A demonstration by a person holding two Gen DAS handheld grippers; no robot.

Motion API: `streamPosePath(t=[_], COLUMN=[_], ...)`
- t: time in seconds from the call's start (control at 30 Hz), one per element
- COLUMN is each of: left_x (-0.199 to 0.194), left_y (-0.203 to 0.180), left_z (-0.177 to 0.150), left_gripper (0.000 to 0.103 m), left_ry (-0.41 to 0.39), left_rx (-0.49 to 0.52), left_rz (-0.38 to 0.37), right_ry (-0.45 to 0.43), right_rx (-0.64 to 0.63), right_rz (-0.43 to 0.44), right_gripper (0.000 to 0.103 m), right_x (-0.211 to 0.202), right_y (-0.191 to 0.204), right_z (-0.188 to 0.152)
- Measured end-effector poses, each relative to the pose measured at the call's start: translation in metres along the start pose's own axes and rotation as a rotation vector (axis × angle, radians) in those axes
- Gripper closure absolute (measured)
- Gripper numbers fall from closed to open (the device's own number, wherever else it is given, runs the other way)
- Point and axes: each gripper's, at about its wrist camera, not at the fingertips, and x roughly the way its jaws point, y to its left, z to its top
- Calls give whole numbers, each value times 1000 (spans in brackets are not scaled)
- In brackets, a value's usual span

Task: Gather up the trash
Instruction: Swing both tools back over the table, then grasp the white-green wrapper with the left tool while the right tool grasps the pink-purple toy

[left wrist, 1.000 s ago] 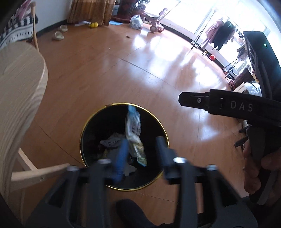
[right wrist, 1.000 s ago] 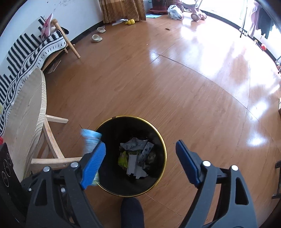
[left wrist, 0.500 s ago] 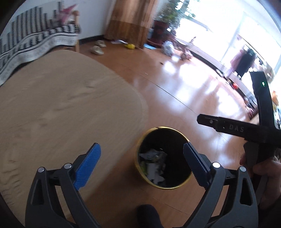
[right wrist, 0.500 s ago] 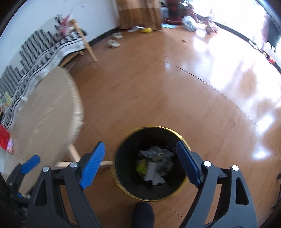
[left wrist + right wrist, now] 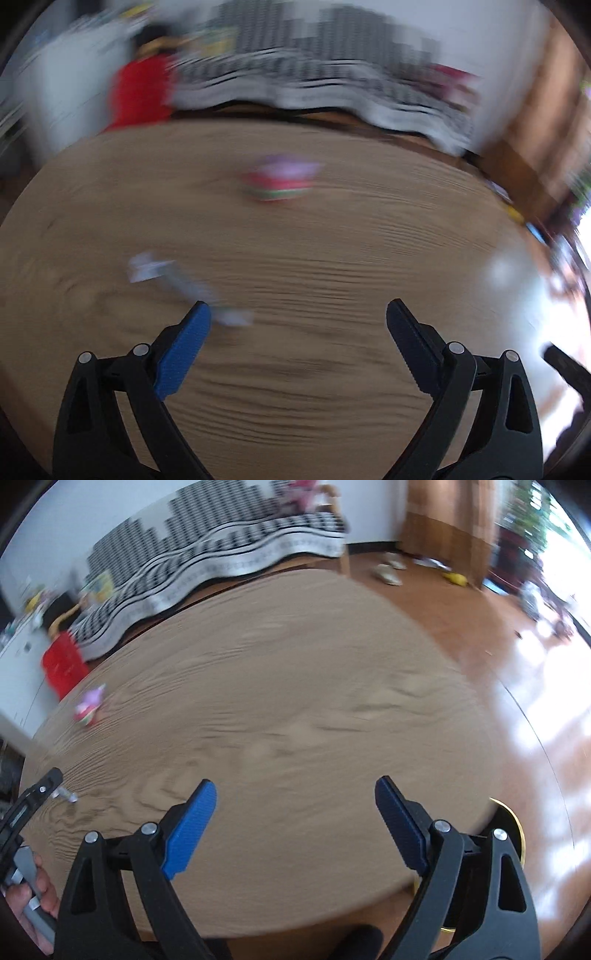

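Wood-grain tabletop [image 5: 332, 369] fills both wrist views, and we find two items of trash on it. A pale crumpled wrapper [image 5: 177, 284] lies at about ten o'clock from the left gripper [image 5: 297, 314], just beside its blue pad. A pink and red wrapper [image 5: 282, 181] sits farther off at twelve o'clock. We judge collection partly done, with those two pieces outstanding. Our left gripper stands released and empty. Our right gripper [image 5: 295, 794] has just been opening, nothing between its jaws. At four o'clock in the right view, the gold-rimmed black bin [image 5: 511, 821] shows past the table edge; its contents are hidden.
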Motion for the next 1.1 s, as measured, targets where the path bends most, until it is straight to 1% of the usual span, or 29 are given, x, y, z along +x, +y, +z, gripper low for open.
streamPosePath(t=[0.03, 0.07, 0.1, 0.2, 0.3, 0.37, 0.4, 0.47, 0.5, 0.57, 0.6, 0.67, 0.7, 0.73, 0.8, 0.87, 1.0, 1.1], left_x=[5, 12, 19, 36, 49, 52, 55, 60, 60, 58, 56, 60, 61, 60, 56, 50, 41, 39], left_y=[11, 27, 41, 60, 66, 69, 69, 70, 68, 67, 66, 68, 69, 72, 78, 86, 108, 128], left_z=[2, 5, 8, 17, 18, 19, 21, 26, 27, 27, 27, 32, 32, 32, 32, 32, 39, 47], left_gripper=[10, 10, 10, 10, 10, 10, 10, 10, 12, 35, 58, 75, 93, 94, 98, 99, 100, 100], left_ry=[10, 28, 45, 89, 126, 101, 99, 92, 87, 71, 64, 74, 89, 92, 83, 83, 70, 63], left_rx=[-31, -82, -129, -202, -228, -217, -218, -204, -186, -147, -127, -102, -87, -75, -58, -49, -59, -87], left_rz=[32, 69, 82, 95, 90, 112, 103, 111, 109, 108, 94, 40, 19, 9, 4, -9, -31, -37], right_ry=[2, 8, 11, 19, 17, 8, 6, 3, 7, 14, 16, 21, 21, 22, 26, 34, 85, 106], right_rx=[-16, -41, -59, -114, -161, -193, -202, -221, -227, -235, -239, -252, -259, -269, -281, -290, -287, -292], right_rz=[8, 20, 28, 45, 52, 51, 50, 48, 52, 62, 68, 86, 94, 106, 121, 132, 166, 170], right_gripper=[18, 18, 18, 18, 18, 18, 18, 18, 18, 18, 18, 18, 18, 18, 18, 18, 18, 18], right_x=[3, 10, 14, 26, 36, 40, 43, 49, 52, 59, 62, 68, 69, 72, 77, 83, 107, 125], right_y=[13, 31, 46, 87, 112, 128, 132, 141, 146, 153, 156, 168, 170, 177, 190, 204, 240, 270], right_z=[0, 4, 3, 7, 9, 8, 10, 10, 11, 12, 13, 14, 14, 15, 16, 16, 21, 32])
